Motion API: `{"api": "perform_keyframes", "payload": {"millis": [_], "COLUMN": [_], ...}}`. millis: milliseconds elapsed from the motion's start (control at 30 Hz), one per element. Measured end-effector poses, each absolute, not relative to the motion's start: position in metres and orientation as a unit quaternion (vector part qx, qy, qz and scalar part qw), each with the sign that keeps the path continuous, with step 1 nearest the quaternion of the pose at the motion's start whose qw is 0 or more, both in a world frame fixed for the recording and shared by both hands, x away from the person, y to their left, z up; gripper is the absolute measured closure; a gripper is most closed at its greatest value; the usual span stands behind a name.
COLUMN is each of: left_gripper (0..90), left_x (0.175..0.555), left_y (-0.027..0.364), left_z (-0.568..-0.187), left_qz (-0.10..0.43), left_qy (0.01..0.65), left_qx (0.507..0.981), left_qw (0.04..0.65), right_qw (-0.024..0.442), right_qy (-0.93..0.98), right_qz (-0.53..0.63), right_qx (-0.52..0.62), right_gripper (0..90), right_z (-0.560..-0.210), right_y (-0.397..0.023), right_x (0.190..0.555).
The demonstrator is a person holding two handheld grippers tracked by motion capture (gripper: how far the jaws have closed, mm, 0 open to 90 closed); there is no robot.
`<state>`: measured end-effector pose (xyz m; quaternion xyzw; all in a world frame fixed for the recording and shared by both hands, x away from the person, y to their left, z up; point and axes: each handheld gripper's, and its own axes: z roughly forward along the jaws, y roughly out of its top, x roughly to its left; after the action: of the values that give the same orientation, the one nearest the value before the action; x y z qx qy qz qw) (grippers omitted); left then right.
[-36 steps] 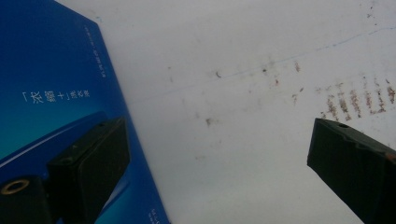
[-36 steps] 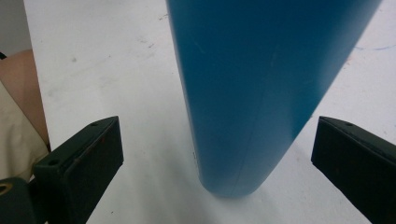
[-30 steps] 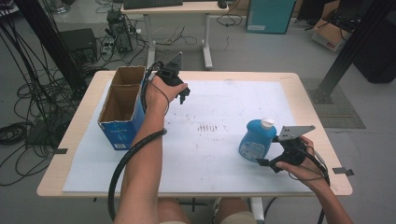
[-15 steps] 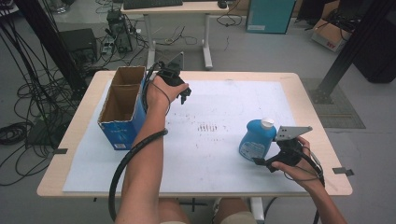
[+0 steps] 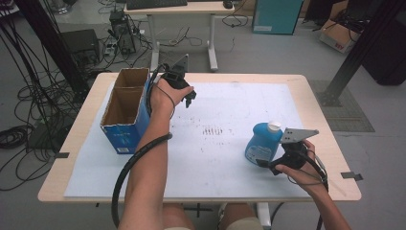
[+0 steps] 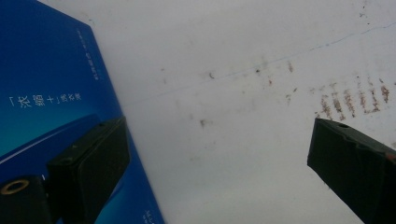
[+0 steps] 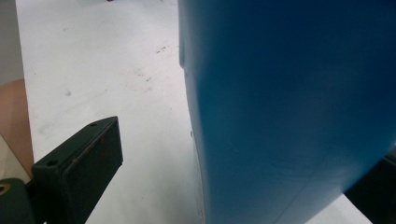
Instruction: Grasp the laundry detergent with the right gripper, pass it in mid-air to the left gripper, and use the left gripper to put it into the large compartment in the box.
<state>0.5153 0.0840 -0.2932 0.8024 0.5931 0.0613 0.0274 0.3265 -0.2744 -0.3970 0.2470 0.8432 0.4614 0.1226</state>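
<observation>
Reaching in from the near right corner, the right gripper point(image 5: 266, 162) is setting its parted jaws around the base of the blue bottle point(image 5: 261, 143), a smooth plastic body with a white cap, standing upright on the scuffed white sheet point(image 5: 230, 158). The left gripper point(image 5: 190, 98) is hanging wide open just beside the blue cardboard box point(image 5: 125, 129), forearm stretched forward.
</observation>
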Motion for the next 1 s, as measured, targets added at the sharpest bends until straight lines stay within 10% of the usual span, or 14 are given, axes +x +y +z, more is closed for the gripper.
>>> {"api": "perform_keyframes", "payload": {"millis": [1000], "left_gripper": [6.3], "left_x": [0.5153], "left_y": [0.0834], "left_z": [-0.2903], "left_qz": [0.062], "left_qy": [0.593], "left_qx": [0.802], "left_qw": [0.029], "right_qw": [0.139], "right_qy": [0.831], "right_qz": [0.481], "right_qx": [0.245], "right_gripper": [1.2], "right_z": [-0.3978], "right_y": [-0.2725], "right_x": [0.3268]}}
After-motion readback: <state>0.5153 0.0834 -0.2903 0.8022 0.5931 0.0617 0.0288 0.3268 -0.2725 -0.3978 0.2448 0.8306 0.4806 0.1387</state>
